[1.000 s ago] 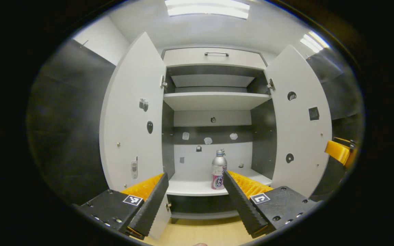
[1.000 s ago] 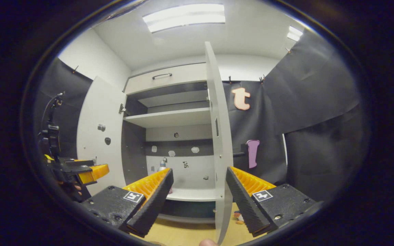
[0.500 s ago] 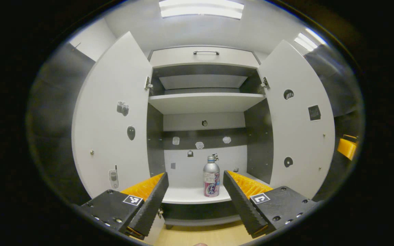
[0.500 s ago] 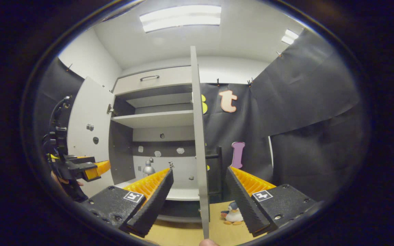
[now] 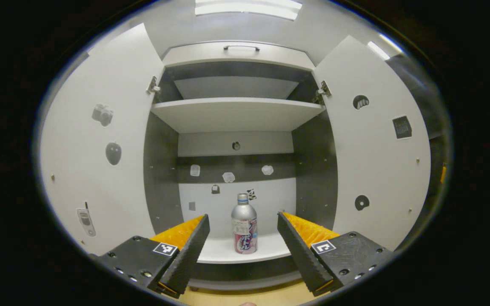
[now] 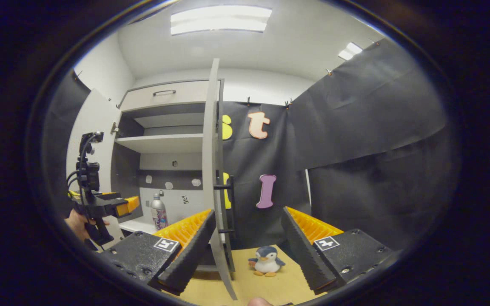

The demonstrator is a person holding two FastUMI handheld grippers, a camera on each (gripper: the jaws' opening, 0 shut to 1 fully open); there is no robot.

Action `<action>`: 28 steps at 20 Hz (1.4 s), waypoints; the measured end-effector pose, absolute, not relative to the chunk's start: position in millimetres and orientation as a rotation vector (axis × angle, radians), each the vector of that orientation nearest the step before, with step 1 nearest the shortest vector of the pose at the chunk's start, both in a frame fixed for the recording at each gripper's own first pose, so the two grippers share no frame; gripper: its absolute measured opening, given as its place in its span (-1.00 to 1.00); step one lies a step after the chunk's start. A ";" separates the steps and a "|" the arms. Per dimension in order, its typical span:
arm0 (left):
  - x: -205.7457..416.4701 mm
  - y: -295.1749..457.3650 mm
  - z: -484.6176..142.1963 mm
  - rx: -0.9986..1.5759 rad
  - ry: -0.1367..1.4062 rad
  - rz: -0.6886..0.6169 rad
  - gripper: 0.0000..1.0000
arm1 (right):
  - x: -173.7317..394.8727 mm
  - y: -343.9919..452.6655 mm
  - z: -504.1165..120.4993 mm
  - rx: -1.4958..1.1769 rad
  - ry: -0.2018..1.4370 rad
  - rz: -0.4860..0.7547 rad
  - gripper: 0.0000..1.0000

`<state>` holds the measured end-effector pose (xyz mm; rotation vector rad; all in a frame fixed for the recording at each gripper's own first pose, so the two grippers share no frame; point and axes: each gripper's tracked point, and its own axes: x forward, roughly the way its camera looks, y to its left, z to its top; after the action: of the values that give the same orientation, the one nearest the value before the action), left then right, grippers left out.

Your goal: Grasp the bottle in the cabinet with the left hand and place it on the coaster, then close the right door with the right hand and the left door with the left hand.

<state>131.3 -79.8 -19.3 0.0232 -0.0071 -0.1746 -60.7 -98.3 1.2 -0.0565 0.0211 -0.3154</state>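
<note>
Approach to the bottle (image 5: 244, 229), left gripper (image 5: 241, 238) closer than before.
Both tongs wide, empty; bottle now centred between fingers, grasp next.

Left gripper view faces straight into the open cabinet (image 5: 236, 114), close in; right gripper view looks past the right door's (image 6: 211, 170) edge; both share the cabinet interior

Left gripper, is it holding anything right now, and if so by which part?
Nothing is held. The left gripper is open, and the bottle stands free on the cabinet shelf beyond its fingers.
</note>
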 end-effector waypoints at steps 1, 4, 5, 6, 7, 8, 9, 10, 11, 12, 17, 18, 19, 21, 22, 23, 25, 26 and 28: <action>141.4 -80.9 -25.8 0.021 0.008 -0.171 0.97 | -65.2 -102.4 0.9 -0.060 0.024 -0.337 1.00; 173.0 -87.5 -43.3 0.007 0.054 -0.188 0.96 | -79.3 -117.7 -2.8 -0.076 0.036 -0.403 1.00; 187.1 -90.2 -48.7 0.007 0.067 -0.186 0.96 | -83.0 -120.4 -2.7 -0.079 0.036 -0.421 1.00; 196.9 -92.3 -55.4 0.005 0.084 -0.189 0.96 | -86.3 -123.5 -2.1 -0.082 0.034 -0.439 0.97; 207.4 -94.4 -62.6 0.006 0.099 -0.192 1.00 | -89.7 -126.5 -1.4 -0.085 0.032 -0.458 1.00; 218.0 -94.5 -68.7 0.008 0.110 -0.185 0.96 | -93.0 -129.5 -0.1 -0.088 0.029 -0.475 1.00; 227.3 -94.6 -76.2 0.012 0.123 -0.177 0.96 | -96.6 -132.2 0.5 -0.091 0.027 -0.490 1.00; 235.9 -93.5 -81.7 0.012 0.133 -0.167 0.96 | -99.1 -134.3 1.3 -0.094 0.025 -0.504 1.00; 243.6 -92.3 -87.2 0.011 0.147 -0.161 0.96 | -101.0 -137.4 1.0 -0.098 0.026 -0.517 1.00; 250.8 -90.1 -93.2 0.017 0.161 -0.152 0.96 | -103.0 -139.6 1.2 -0.102 0.027 -0.531 1.00; 281.7 -89.5 -111.0 0.029 0.186 -0.140 0.95 | -110.7 -148.5 -0.2 -0.108 0.027 -0.586 1.00; 285.9 -90.7 -110.8 0.029 0.185 -0.146 0.97 | -111.8 -148.7 -0.1 -0.107 0.027 -0.592 1.00; 291.0 -91.3 -111.8 0.032 0.182 -0.154 0.97 | -112.4 -149.5 -0.3 -0.106 0.028 -0.599 1.00; 296.0 -93.2 -110.4 0.039 0.169 -0.166 0.95 | -112.0 -148.9 -2.3 -0.103 0.032 -0.602 1.00; 296.0 -93.4 -109.6 0.042 0.163 -0.165 0.95 | -112.6 -148.3 -2.8 -0.103 0.033 -0.603 1.00; 296.5 -94.6 -107.7 0.043 0.158 -0.168 0.92 | -112.6 -147.7 -3.2 -0.103 0.033 -0.603 1.00; 302.1 -94.7 -107.8 0.038 0.146 -0.167 0.73 | -111.3 -144.7 -3.6 -0.103 0.035 -0.599 1.00; 304.2 -94.4 -110.2 0.035 0.152 -0.170 0.65 | -109.9 -143.6 -3.5 -0.104 0.036 -0.594 1.00; 300.6 -96.3 -109.2 0.026 0.155 -0.183 0.58 | -107.2 -139.3 -5.0 -0.105 0.042 -0.579 1.00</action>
<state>300.6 -96.3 -109.2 0.0258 0.1553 -0.1833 -107.2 -139.3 -5.0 -0.1046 0.0423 -0.5787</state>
